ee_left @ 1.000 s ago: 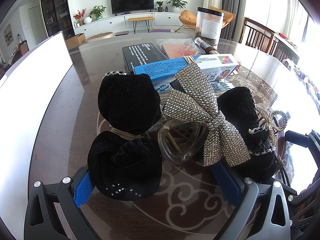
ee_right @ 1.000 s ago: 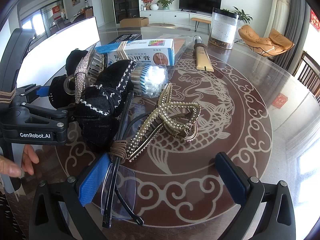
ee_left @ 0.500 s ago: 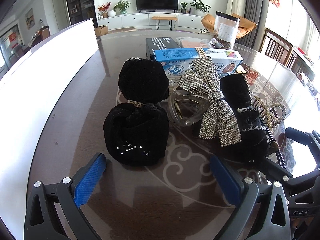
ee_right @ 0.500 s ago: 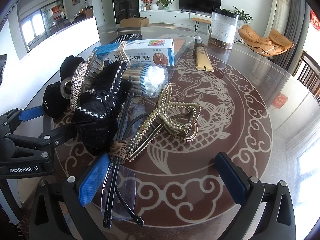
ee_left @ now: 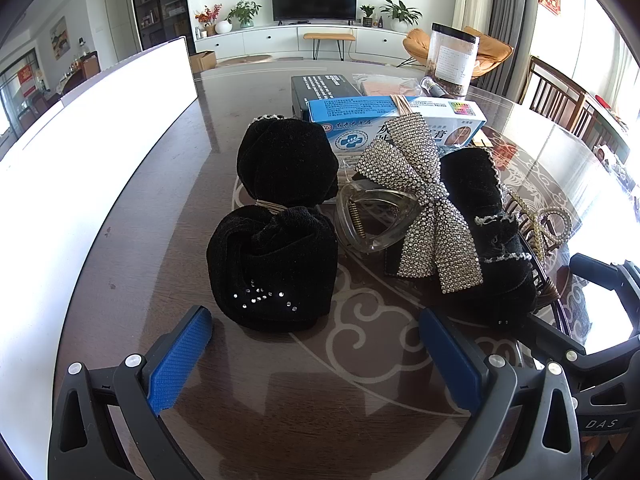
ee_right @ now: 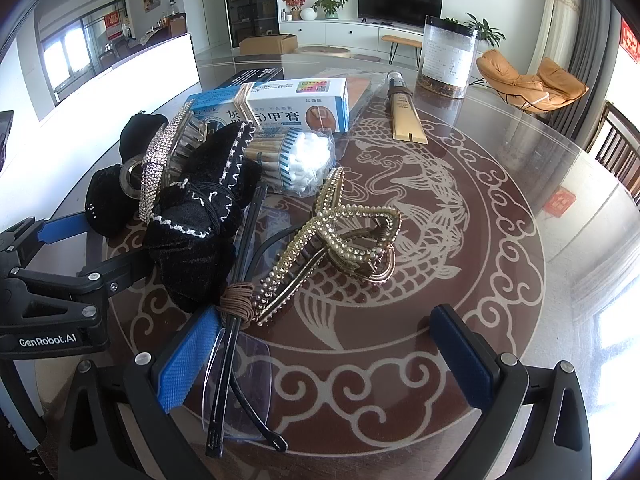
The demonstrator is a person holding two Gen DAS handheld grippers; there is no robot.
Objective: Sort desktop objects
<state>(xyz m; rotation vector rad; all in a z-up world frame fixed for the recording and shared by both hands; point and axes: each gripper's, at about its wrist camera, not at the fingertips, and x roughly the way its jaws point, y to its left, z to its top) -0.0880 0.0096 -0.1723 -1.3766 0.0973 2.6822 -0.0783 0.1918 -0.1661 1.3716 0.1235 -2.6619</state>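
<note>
Left wrist view: left gripper (ee_left: pixel 316 354) jaws spread wide, holding nothing, low over the dark glass-topped table (ee_left: pixel 168 216). Just ahead sits the black velvet bow hair tie with small rhinestones (ee_left: pixel 274 226); beside it the clear plastic claw clip with silver rhinestone bow (ee_left: pixel 404 208), leaning on the black velvet bow with white stitched edging (ee_left: pixel 486 232). Blue-and-white medicine box (ee_left: pixel 396 120) behind. Likely next pick: nearest velvet bow; straddle its lower lobe, close squarely, lift straight so the claw clip isn't dragged.

Right wrist view: right gripper (ee_right: pixel 324 350) also wide apart, empty. Its left pad touches rimless black-armed glasses (ee_right: pixel 236 364); gold pearl-studded claw clip (ee_right: pixel 340 240) ahead; cotton swab pack (ee_right: pixel 302 160) further back.
</note>
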